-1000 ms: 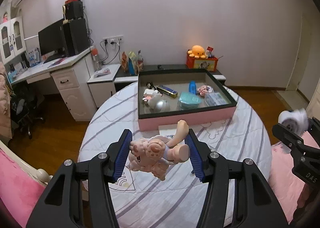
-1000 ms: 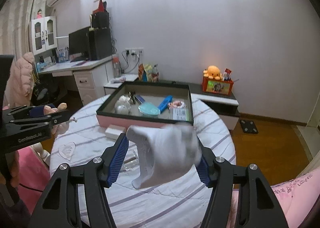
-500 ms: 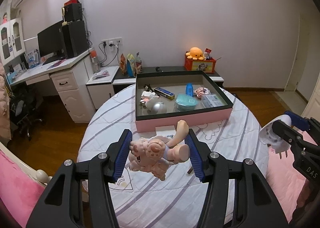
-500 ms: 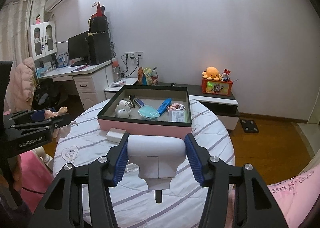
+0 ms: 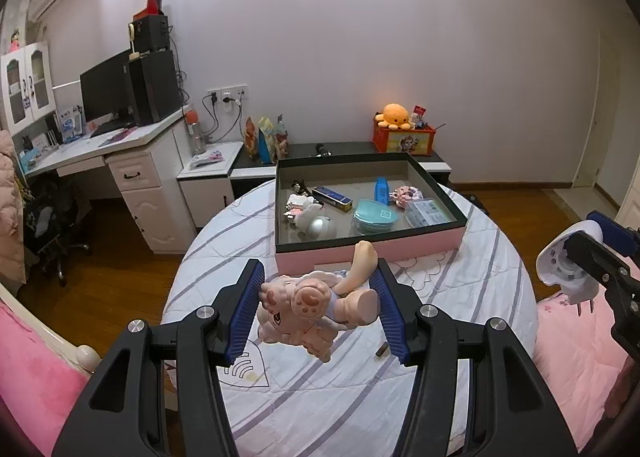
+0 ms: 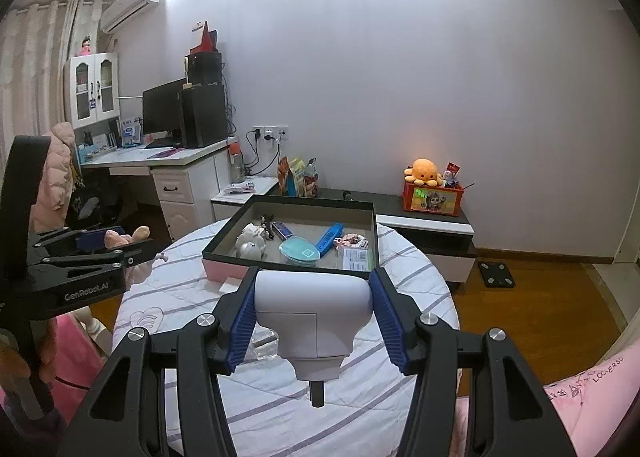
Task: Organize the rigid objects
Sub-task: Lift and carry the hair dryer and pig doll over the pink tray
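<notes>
The left gripper (image 5: 318, 307) is clamping a pink figurine (image 5: 316, 307), and the right gripper (image 6: 312, 317), whose jaws have just been closing, is pinching a white plug (image 6: 312, 315). Both are hovering short of the tray (image 5: 368, 255) ahead. Dangling limbs or prongs could be catching its near wall; open room is lying beyond the rim, between items.

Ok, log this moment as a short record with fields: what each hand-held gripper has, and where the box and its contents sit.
left hand-held gripper: shut on pink toy figure, above the table
right hand-held gripper: jaws just closed further; shut on white plug adapter, prongs down
box: open, pink-sided, on round table
in box: teal lidded container, blue bottle, silver ball, other small items
on table: small clear object beside the adapter
</notes>
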Tool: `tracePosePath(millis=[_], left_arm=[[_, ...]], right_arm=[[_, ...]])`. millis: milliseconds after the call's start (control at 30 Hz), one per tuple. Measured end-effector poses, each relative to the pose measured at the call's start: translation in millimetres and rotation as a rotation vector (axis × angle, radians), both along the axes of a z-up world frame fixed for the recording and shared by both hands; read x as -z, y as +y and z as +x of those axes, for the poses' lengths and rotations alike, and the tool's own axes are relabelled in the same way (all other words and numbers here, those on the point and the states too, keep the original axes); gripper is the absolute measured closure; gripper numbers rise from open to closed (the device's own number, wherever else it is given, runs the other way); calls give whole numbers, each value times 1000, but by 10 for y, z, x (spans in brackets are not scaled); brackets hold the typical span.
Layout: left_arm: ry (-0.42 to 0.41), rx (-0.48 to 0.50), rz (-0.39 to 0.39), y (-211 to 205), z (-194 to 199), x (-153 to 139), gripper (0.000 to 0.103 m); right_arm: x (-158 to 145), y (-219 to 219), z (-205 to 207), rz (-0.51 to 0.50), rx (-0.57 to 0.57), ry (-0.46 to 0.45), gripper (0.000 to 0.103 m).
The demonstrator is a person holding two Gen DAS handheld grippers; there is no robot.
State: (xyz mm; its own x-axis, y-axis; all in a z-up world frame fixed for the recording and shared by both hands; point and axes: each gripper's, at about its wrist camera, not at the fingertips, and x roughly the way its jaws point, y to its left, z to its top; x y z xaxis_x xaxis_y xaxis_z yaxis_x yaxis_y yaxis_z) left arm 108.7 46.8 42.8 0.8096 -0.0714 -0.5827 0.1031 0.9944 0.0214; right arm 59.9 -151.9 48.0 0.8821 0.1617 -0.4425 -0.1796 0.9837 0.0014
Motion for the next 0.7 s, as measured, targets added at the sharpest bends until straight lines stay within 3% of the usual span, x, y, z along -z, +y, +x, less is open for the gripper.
tracePosePath(millis=[400,700], left_arm=[[0,7,10,-41,21,1,47],[16,55,40,-176,486,-20,47]], right_arm=[[-18,-19,-11,0,-3,6,47],[-39,-56,418,11,-3,45,47]])
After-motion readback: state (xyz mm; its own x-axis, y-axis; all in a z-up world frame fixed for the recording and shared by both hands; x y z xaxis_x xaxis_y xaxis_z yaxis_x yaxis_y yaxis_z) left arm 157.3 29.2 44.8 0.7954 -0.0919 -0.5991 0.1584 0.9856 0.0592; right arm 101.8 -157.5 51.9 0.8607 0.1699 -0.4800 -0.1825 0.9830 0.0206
